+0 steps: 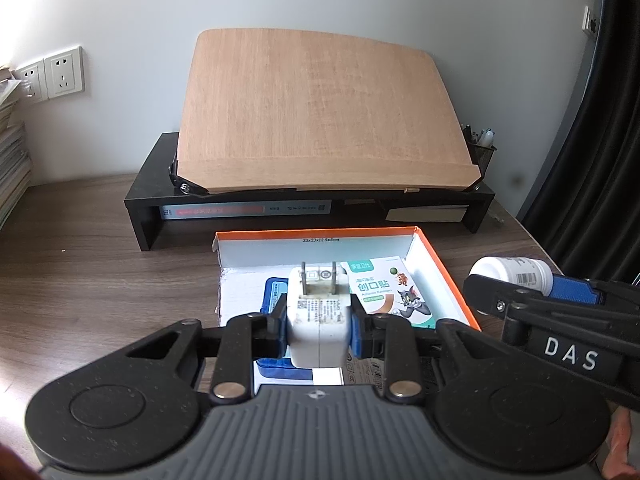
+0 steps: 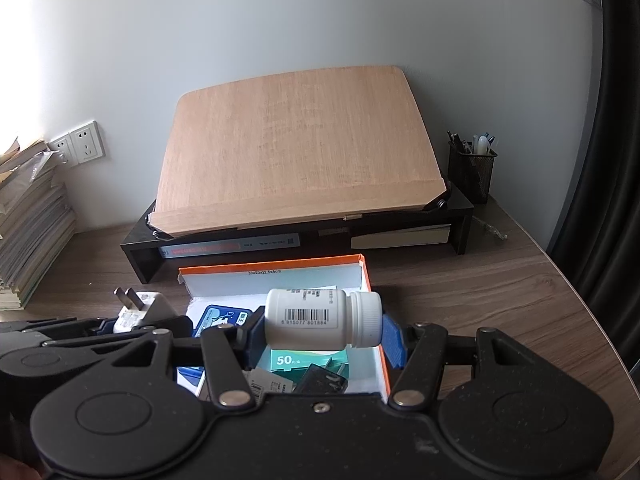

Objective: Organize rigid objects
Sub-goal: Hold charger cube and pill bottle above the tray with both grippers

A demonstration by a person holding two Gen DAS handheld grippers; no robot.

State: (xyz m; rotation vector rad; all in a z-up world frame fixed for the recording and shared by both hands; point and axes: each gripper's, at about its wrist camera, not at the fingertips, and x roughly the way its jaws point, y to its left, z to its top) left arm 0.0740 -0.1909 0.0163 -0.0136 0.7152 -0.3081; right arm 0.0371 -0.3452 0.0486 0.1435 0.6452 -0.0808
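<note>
My left gripper (image 1: 319, 330) is shut on a white plug charger (image 1: 318, 316), prongs pointing away, held above the open orange-edged box (image 1: 444, 276). My right gripper (image 2: 322, 330) is shut on a white pill bottle (image 2: 320, 318) lying sideways, cap to the right, over the same box (image 2: 366, 268). In the left wrist view the bottle (image 1: 512, 272) and the right gripper (image 1: 520, 300) show at the right edge. The charger (image 2: 140, 308) shows at the left in the right wrist view. Inside the box lie a blue case (image 1: 274, 292), a green bandage packet (image 1: 384, 288) and a dark adapter (image 2: 322, 380).
A tilted wooden board (image 1: 316, 116) rests on a black monitor stand (image 1: 152, 192) behind the box, with books beneath it. A mesh pen holder (image 2: 472, 168) stands at the stand's right end. Stacked books (image 2: 28, 232) and wall sockets (image 2: 82, 146) sit at the left. The desk edge (image 2: 600, 320) curves at the right.
</note>
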